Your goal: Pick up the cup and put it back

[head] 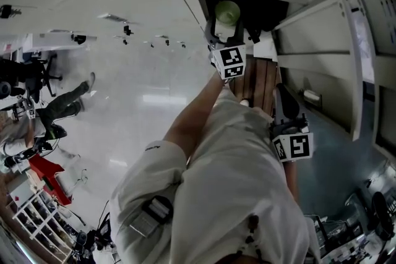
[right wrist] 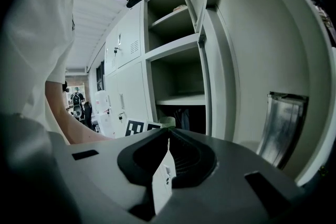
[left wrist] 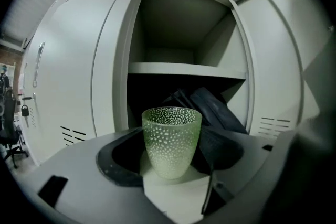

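An open grey locker (left wrist: 184, 34) stood ahead. The left claw (left wrist: 173, 161) was clamped on the green dotted cup (left wrist: 171, 136) (upright, before the lower compartment); the right claw (right wrist: 168, 157) was closed, empty.

We count one cup (left wrist: 171, 141), two tongs, namely left tongs (left wrist: 170, 159) and right tongs (right wrist: 168, 162), one open locker (left wrist: 110, 60), one shelf (left wrist: 184, 68) inside, and one bag (left wrist: 212, 107) beneath.
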Available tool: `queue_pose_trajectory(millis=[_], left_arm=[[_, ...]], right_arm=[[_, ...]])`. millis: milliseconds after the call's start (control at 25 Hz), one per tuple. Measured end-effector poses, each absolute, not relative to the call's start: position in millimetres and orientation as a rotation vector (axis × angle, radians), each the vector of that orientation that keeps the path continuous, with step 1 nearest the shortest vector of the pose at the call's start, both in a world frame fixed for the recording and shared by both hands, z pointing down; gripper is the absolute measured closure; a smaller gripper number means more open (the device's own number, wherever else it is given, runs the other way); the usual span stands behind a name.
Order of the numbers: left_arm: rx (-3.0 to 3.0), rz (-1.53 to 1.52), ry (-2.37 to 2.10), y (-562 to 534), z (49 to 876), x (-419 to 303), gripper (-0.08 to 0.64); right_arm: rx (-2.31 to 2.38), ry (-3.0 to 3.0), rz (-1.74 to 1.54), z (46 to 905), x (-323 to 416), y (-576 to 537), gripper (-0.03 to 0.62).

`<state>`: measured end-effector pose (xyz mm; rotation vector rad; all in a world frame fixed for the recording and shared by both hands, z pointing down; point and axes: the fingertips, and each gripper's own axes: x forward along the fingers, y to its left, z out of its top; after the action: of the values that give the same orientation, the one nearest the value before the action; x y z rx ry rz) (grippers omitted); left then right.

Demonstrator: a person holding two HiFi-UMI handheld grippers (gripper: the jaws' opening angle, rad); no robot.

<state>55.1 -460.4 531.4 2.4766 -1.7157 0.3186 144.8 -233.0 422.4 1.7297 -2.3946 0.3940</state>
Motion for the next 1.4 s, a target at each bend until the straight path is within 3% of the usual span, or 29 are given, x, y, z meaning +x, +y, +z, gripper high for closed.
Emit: queue_pose_trajectory(millis=[560,1400], left_arm=[[2.606,0.226,-1.597,-364,438,39,0.225],[2.497,0.247,-1.723,-146,411,-25,0.224]], right_arm=[[1.595,-2.558,0.387,418,132,-194,0.565],[1.355,-2.751,0.364,414,135,-80,0.565]])
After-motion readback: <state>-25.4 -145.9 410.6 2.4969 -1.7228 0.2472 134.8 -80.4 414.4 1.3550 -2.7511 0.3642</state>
